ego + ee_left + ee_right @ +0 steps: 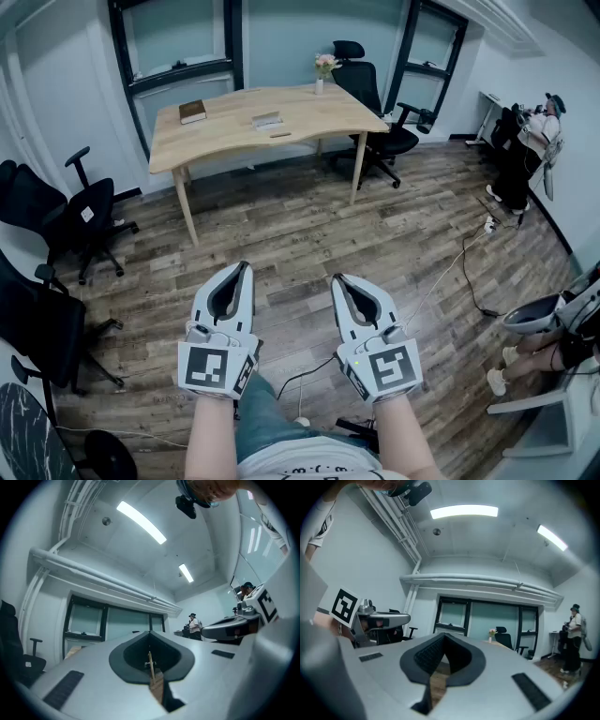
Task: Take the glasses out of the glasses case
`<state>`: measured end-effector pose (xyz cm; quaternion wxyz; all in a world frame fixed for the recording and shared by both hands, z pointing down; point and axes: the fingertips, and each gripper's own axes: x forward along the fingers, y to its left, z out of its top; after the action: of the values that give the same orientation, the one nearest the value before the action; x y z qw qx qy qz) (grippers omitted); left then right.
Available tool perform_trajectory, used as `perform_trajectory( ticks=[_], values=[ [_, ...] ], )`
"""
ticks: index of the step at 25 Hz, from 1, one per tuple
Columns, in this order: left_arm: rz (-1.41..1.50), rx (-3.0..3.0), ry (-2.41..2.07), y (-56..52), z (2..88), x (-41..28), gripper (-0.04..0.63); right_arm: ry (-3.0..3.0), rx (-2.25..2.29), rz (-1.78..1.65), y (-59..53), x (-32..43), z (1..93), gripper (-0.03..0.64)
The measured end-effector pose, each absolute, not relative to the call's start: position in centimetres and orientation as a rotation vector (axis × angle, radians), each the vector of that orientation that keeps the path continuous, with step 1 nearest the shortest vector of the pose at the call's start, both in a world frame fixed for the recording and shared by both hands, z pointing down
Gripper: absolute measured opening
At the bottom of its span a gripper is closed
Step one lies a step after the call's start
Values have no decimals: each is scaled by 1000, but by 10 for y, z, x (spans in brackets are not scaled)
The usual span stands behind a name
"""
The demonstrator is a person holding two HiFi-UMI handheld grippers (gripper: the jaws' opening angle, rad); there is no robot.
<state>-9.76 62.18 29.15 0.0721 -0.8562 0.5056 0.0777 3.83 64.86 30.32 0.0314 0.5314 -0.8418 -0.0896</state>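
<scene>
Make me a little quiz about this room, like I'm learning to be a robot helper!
1. True or false: the left gripper and the right gripper are both shut and hold nothing.
2. What stands at the far edge of the table? A: a vase of flowers. B: a lamp. C: a ball.
3. Fill in: in the head view, the brown book lies near the table's ____ end.
Key: 1 true; 2 A; 3 left.
</scene>
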Motion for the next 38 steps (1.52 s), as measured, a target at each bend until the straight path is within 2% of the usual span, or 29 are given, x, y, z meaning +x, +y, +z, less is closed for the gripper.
perform_trajectory(
  ticks=[7,13,28,38],
  values=[
    [224,-2559,1543,609,297,-88,15,-2592,1614,-290,638,46,306,11],
    [193,-2561,1565,545,313,-90,15,-2601,1654,-238,581,55,319,11],
    [154,-2600,1512,213,311,-139,15,-2610,1681,-213,254,-2,308,11],
    [103,-2621,1463,104,313,-140,15,-2607,1644,-127,128,-9,327,11]
  ],
)
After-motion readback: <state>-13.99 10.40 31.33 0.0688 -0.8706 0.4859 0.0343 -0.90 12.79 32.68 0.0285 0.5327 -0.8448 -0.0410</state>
